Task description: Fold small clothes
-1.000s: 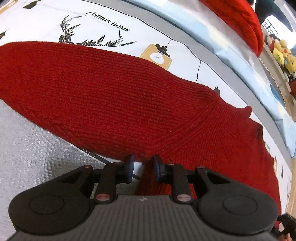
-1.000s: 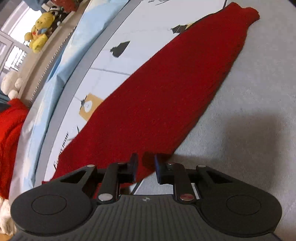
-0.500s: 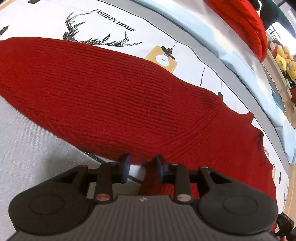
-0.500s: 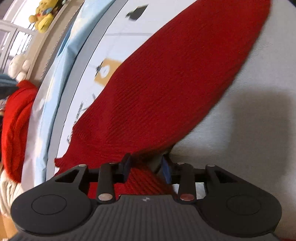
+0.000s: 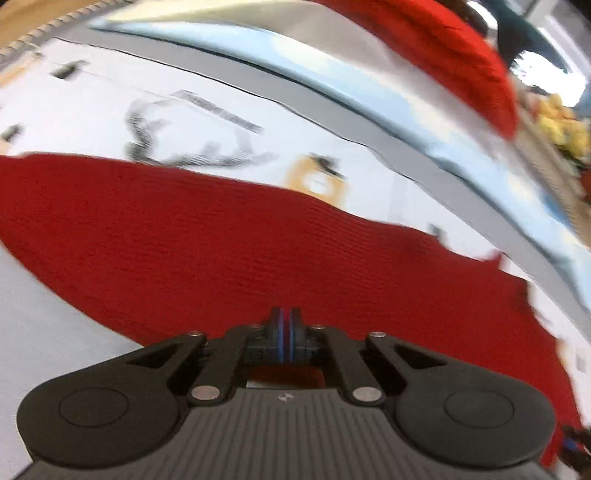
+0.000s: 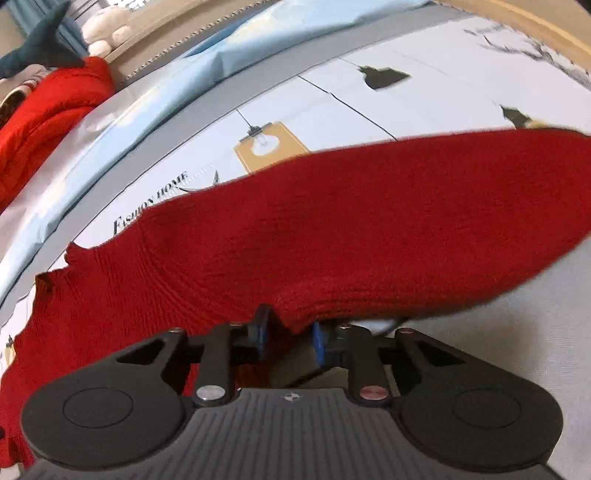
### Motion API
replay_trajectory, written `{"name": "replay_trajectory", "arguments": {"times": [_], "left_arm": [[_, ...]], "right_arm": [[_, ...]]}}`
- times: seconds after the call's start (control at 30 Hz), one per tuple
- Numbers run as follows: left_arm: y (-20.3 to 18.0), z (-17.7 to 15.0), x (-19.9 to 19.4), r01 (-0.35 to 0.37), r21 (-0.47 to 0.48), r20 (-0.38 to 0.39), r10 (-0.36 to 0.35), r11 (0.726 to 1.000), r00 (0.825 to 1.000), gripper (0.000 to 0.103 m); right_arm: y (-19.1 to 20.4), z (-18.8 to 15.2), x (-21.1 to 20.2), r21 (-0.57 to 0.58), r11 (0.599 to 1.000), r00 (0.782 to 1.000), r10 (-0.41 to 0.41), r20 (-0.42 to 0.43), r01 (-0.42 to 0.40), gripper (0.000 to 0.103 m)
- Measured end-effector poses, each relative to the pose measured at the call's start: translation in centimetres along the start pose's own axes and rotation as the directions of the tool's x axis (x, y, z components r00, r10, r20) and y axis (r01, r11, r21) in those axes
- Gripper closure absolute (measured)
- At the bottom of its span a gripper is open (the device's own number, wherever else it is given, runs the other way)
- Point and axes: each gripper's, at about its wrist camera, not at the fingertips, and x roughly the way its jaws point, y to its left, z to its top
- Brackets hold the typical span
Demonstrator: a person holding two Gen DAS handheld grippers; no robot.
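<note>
A red knit sweater (image 5: 258,240) lies spread across a printed bedsheet (image 5: 207,110). My left gripper (image 5: 284,321) sits at the sweater's near edge. Its blue pads are pressed together, and red knit shows just under and behind them. This view is blurred. In the right wrist view the same sweater (image 6: 369,221) stretches from left to right. My right gripper (image 6: 290,336) is at its near edge with the jaws closing. A bunched point of the hem sits between the pads. The right pad (image 6: 318,341) still shows bare blue.
A second red garment (image 6: 48,110) is heaped at the far side of the bed, near plush toys (image 6: 107,29) on a ledge. A pale blue and grey border (image 6: 184,70) runs along the sheet. Bare grey sheet (image 6: 498,314) lies on the near side.
My left jaws have closed together at the sweater's near edge. The right gripper rolled and slid along the hem, and the hem now bunches between its jaws.
</note>
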Motion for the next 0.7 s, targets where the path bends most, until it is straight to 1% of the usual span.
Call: {"name": "replay_trajectory", "arguments": {"times": [0.03,0.07,0.1,0.17,0.27,0.33,0.37,0.4,0.43,0.47,0.5,0.53,0.57,0.6,0.67,0.7], "left_arm": [[-0.8,-0.4,-0.4,0.021,0.037,0.004,-0.021,0.999,1.0,0.101],[-1.6,-0.7,-0.6,0.045,0.071,0.002,-0.045,0.996,0.999,0.1],[-2.3,-1.1,-0.8,0.08,0.097,-0.011,-0.079,0.992,0.997,0.097],[-3.4,-1.9,-1.0,0.138,0.119,-0.049,-0.133,0.983,0.99,0.096],[-4.9,-3.3,-1.3,0.156,0.14,-0.073,-0.147,0.978,0.986,0.096],[-5.7,-3.8,-1.7,0.163,0.166,-0.08,-0.151,0.973,0.985,0.096],[-6.1,-4.0,-2.0,0.168,0.178,-0.083,-0.155,0.97,0.984,0.096],[-6.5,-4.4,-2.4,0.174,0.191,-0.084,-0.161,0.966,0.983,0.096],[-6.6,-4.8,-2.9,0.18,0.202,-0.084,-0.166,0.963,0.983,0.096],[-7.0,-5.1,-3.3,0.184,0.218,-0.083,-0.169,0.959,0.982,0.096],[-7.1,-5.5,-3.6,0.185,0.234,-0.084,-0.17,0.954,0.982,0.096],[-7.5,-5.9,-3.8,0.187,0.251,-0.084,-0.171,0.95,0.982,0.096],[-7.8,-6.3,-4.1,0.188,0.27,-0.084,-0.171,0.945,0.982,0.096],[-8.0,-6.6,-4.5,0.185,0.287,-0.082,-0.168,0.94,0.982,0.096],[-8.1,-7.1,-5.2,0.18,0.31,-0.079,-0.163,0.934,0.983,0.096],[-8.2,-7.4,-5.6,0.181,0.319,-0.081,-0.163,0.931,0.983,0.096]], "right_arm": [[0.0,0.1,-0.7,0.026,0.999,0.999,0.032,0.017,-0.032,0.072],[0.1,0.0,-1.1,0.026,0.998,0.998,0.05,0.027,-0.051,0.072],[0.3,-0.2,-1.4,0.012,0.999,0.998,0.053,0.027,-0.053,0.071],[0.5,-0.7,-1.2,0.001,0.998,0.998,0.059,-0.007,-0.059,0.07],[0.4,-1.3,-1.0,0.021,0.993,0.991,0.113,-0.067,-0.112,0.07],[0.4,-1.9,-1.0,-0.009,0.99,0.983,0.141,-0.118,-0.143,0.064],[0.3,-2.1,-0.9,-0.035,0.99,0.982,0.13,-0.134,-0.136,0.062],[0.4,-2.6,-0.9,-0.067,0.992,0.985,0.094,-0.144,-0.105,0.062],[0.3,-2.9,-0.9,-0.09,0.992,0.986,0.074,-0.151,-0.088,0.062],[0.2,-3.2,-1.1,-0.11,0.99,0.987,0.075,-0.144,-0.092,0.065],[0.2,-3.4,-1.3,-0.135,0.987,0.989,0.067,-0.133,-0.085,0.07],[0.3,-3.6,-1.7,-0.174,0.983,0.992,0.033,-0.119,-0.053,0.073],[0.6,-3.9,-2.3,-0.219,0.976,0.995,-0.005,-0.098,-0.016,0.073],[0.8,-4.2,-2.7,-0.246,0.969,0.996,-0.016,-0.087,-0.006,0.071],[1.0,-4.6,-3.7,-0.285,0.958,0.995,-0.002,-0.097,-0.026,0.071],[1.1,-4.9,-4.2,-0.318,0.947,0.993,-0.001,-0.122,-0.038,0.071]]}}
